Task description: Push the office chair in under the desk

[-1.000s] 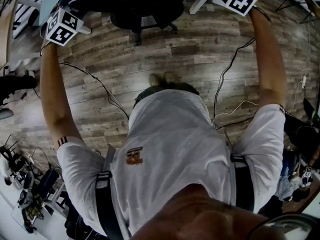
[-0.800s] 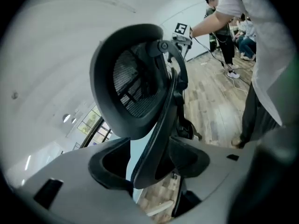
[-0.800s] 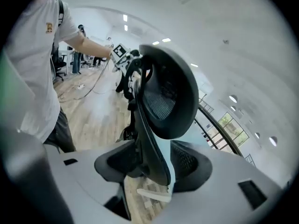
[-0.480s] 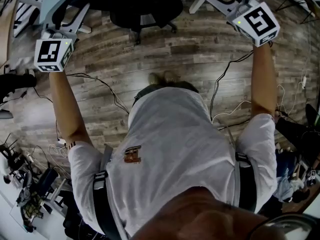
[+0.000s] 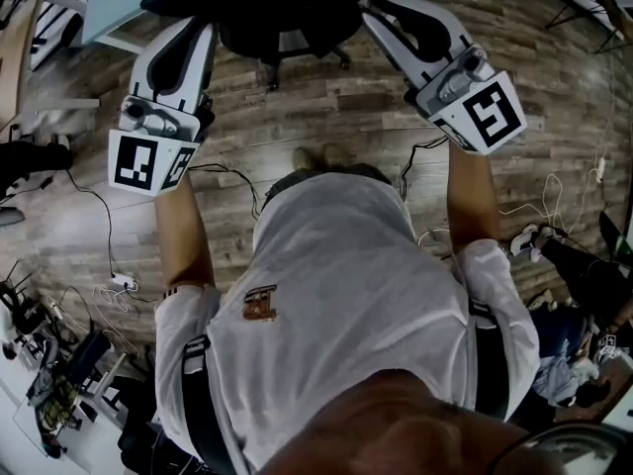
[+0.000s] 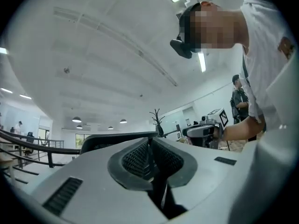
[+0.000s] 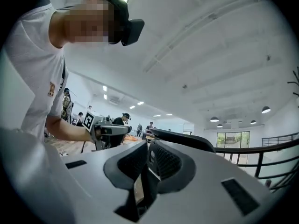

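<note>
The black office chair [image 5: 282, 13] stands on the wooden floor [image 5: 326, 107], next to the pale surface [image 5: 109, 3]. The left gripper [image 5: 195, 33] and the right gripper [image 5: 381, 16] point towards it from near. The fingers of both have just been closing and are now together, with nothing between them

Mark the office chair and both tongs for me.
office chair [image 5: 287, 26]: head view, dark middle above its castors.
left tongs [image 6: 150, 146]: left gripper view, where the tips meet; just been closing, nothing between.
right tongs [image 7: 148, 149]: right gripper view, where the tips meet; just been closing, nothing between.
</note>
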Available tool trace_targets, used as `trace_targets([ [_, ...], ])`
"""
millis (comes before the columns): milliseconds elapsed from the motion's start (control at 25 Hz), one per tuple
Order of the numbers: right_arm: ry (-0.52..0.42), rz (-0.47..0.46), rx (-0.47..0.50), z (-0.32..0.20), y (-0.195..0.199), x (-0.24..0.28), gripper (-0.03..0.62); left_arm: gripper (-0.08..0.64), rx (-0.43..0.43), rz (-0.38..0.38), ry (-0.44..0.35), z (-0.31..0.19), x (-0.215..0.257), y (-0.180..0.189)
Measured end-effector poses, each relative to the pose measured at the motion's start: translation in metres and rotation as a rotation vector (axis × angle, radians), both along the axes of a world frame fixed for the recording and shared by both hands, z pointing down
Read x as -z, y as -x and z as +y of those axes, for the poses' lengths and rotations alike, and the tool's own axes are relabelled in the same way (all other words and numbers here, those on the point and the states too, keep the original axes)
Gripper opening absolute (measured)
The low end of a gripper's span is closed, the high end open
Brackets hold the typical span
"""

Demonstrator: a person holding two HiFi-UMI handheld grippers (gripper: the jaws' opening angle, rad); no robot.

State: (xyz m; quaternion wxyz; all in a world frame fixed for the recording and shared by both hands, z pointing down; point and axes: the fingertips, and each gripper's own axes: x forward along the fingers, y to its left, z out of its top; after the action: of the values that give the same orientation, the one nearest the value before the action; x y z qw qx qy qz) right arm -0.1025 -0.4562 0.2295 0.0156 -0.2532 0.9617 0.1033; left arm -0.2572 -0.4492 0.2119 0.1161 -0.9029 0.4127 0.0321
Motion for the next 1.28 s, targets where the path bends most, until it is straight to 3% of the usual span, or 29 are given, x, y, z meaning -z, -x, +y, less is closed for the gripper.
trace_targets([
  [400, 0.048, -0.122, 0.047, 0.037, 0.024, -0.013, 0.035, 0.018, -0.080, 0.108, 0.031, 0.033, -0.016, -0.044],
  [640, 0.056, -0.168, 0.069, 0.051, 0.040, -0.016, 0.034, 0.018, -0.100, 0.126, 0.039, 0.041, -0.019, -0.051],
  [840, 0.072, -0.135, 0.078, 0.056, 0.045, -0.025, 0.034, 0.018, -0.114, 0.129, 0.046, 0.044, -0.020, -0.056],
  [1160, 0.061, -0.171, 0.077, 0.053, 0.051, -0.016, 0.032, 0.018, -0.113, 0.123, 0.065, 0.043, -0.027, -0.055],
  [1280, 0.071, -0.135, 0.085, 0.055, 0.053, -0.024, 0.033, 0.018, -0.110, 0.121, 0.069, 0.043, -0.028, -0.052],
])
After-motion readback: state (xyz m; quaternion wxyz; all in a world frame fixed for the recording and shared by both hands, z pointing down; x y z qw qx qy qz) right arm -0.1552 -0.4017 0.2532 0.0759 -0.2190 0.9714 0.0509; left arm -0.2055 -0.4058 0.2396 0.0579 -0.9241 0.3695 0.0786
